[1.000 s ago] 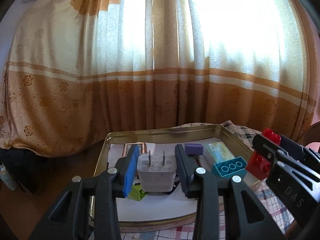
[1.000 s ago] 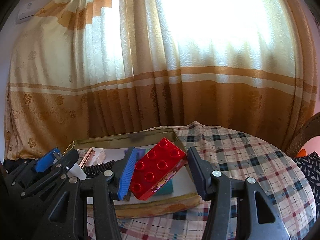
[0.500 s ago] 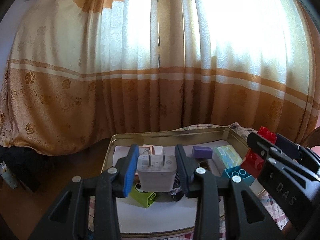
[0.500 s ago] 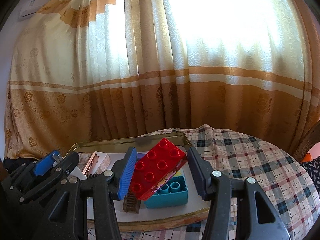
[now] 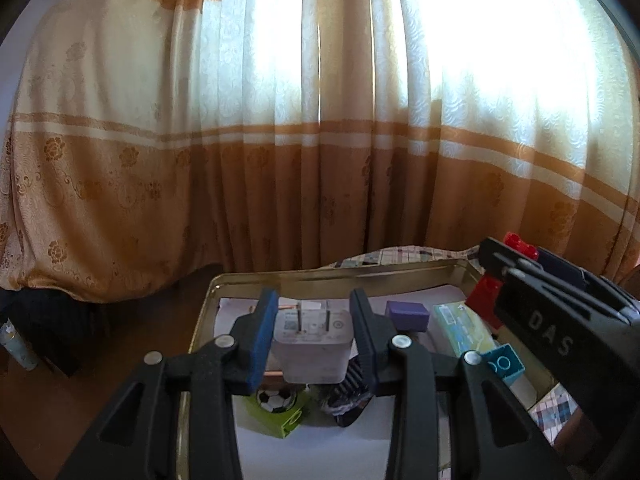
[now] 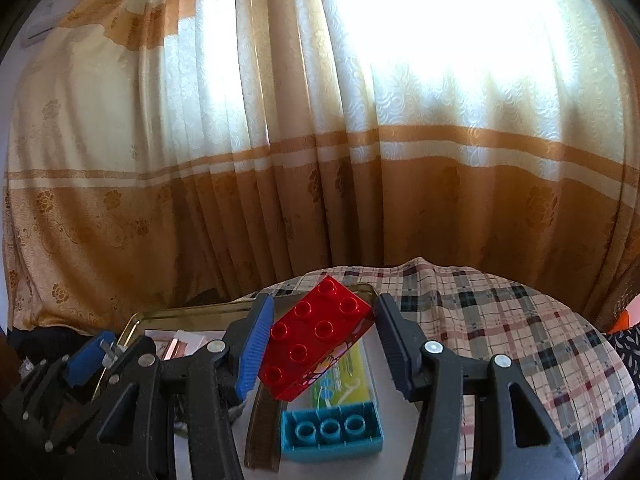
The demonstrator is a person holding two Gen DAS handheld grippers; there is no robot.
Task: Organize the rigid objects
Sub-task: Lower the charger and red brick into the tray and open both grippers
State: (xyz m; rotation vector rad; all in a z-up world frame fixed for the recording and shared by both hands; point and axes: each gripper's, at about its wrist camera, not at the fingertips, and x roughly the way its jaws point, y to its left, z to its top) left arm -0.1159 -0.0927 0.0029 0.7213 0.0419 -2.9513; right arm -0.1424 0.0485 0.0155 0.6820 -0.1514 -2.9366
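We hold the white charger plug clamped in the left gripper and the red building brick pinched diagonally in the right gripper, both raised above the metal tray, presumably for sorting.

Background: a pleated curtain fills the rear of both views, cream above and brownish-orange below, with pale horizontal stripes and a floral print; daylight glows strongly through its upper part. A plaid tablecloth in beige, red and dark checks covers the rounded tabletop. A white wall unit sits high at upper left. Brown floor lies left of the tabletop.
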